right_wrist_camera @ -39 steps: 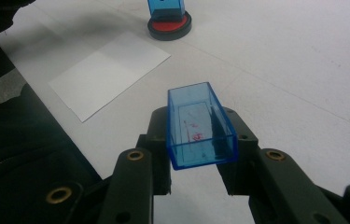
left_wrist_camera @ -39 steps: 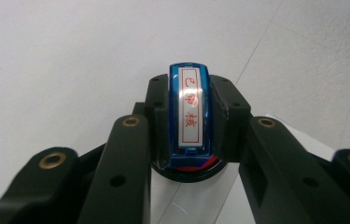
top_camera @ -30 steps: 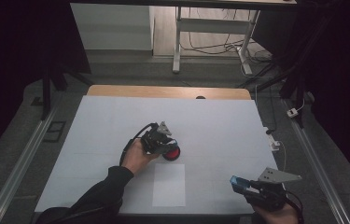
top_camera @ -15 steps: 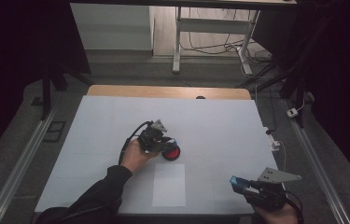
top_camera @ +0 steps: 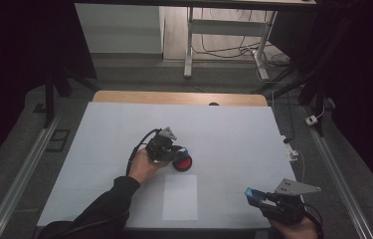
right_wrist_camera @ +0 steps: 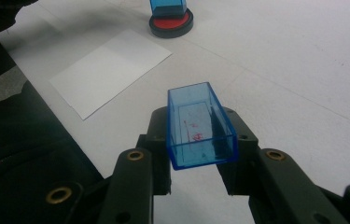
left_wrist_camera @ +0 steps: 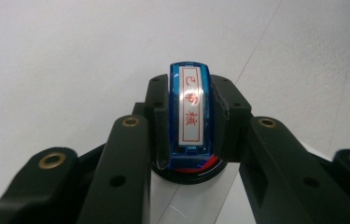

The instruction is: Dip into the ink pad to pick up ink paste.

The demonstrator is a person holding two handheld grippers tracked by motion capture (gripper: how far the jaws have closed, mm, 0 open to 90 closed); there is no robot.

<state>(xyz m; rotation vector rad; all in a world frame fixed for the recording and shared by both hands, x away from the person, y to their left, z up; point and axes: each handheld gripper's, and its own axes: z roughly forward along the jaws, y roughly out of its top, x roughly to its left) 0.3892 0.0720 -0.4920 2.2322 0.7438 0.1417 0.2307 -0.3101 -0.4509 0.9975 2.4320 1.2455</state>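
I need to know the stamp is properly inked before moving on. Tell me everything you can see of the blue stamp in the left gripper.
The blue stamp is a narrow, clear-blue plastic block with a white top label printed in red characters. It stands upright, clamped between the left gripper's black fingers, its lower end on the round red ink pad in a black case, just beyond the white paper sheet.

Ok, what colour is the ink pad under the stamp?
Red, in a black case; the ink pad shows best in the right gripper view.

dim room with dark edges, the white table (top_camera: 233, 129) evenly lit, gripper views sharp with slight glare.
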